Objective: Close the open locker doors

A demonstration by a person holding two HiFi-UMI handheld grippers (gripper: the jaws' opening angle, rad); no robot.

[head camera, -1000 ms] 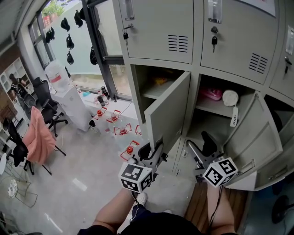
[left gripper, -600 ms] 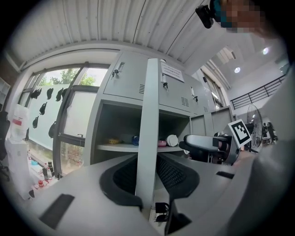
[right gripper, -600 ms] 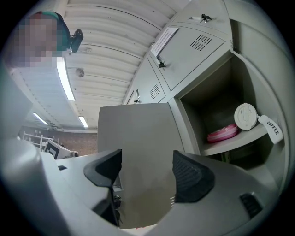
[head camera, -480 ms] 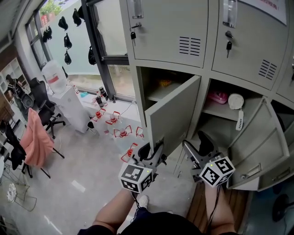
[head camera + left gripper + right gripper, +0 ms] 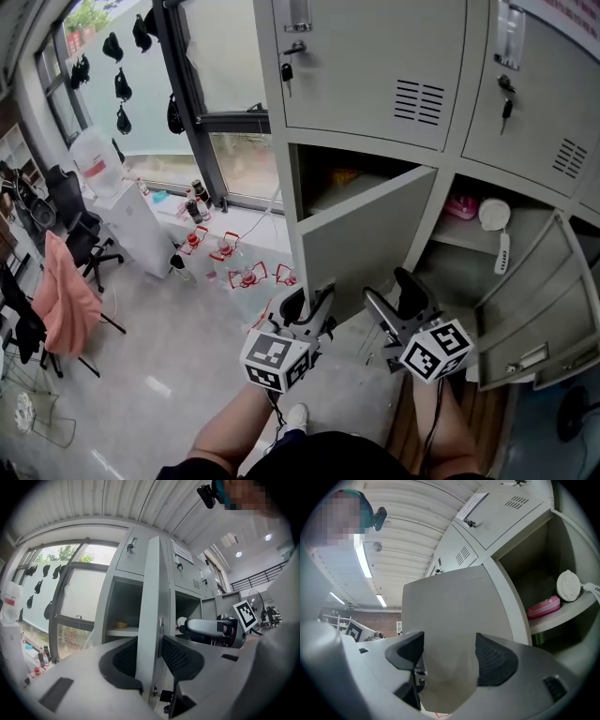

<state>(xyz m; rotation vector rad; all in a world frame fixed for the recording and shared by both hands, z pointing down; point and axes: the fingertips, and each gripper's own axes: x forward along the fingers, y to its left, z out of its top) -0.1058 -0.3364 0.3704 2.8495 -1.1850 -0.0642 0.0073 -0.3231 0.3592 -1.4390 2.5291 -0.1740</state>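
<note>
The grey locker door (image 5: 370,239) of the left compartment stands half open, swung partway toward its frame. My left gripper (image 5: 307,302) sits at that door's lower free edge. In the left gripper view the door edge (image 5: 152,606) runs between the two pads of the left gripper (image 5: 151,660); the jaws have just been opening and a thin gap shows at the right pad. My right gripper (image 5: 394,292) is open just right of the door, and through its wide jaws (image 5: 449,656) I see the door's inner face (image 5: 454,616), nothing between them. A second door (image 5: 534,314) hangs open at the right.
A pink case (image 5: 543,606) and a white round thing (image 5: 568,585) lie on the right compartment's shelf. Upper lockers (image 5: 375,56) are closed with keys in them. Bottles (image 5: 220,258), a water dispenser (image 5: 103,178) and chairs (image 5: 70,300) stand left by the window.
The left door has swung further toward its frame. Both grippers have moved forward toward the lockers with it.
</note>
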